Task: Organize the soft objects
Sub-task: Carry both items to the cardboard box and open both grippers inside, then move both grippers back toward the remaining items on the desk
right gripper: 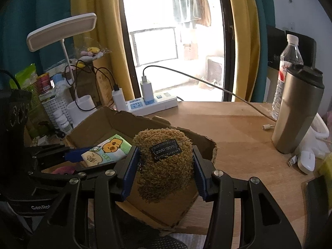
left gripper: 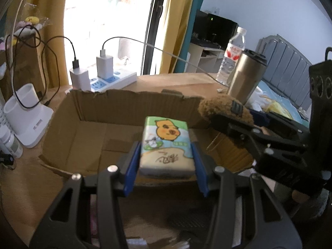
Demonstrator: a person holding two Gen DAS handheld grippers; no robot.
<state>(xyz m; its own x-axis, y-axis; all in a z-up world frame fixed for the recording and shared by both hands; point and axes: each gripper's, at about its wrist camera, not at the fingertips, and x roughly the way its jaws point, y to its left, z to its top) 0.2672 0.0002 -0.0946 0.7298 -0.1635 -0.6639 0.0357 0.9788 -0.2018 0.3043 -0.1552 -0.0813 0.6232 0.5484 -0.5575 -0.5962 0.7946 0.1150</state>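
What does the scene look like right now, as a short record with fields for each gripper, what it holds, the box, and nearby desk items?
left gripper: shut on tissue pack, held over the cardboard box
right gripper: shut on brown plush, also over the box
plush detail: black label facing the right wrist camera
box: open-topped, torn rim, on the wooden desk
behind box: power strip with two white chargers plugged in
right of box: steel tumbler, water bottle behind it
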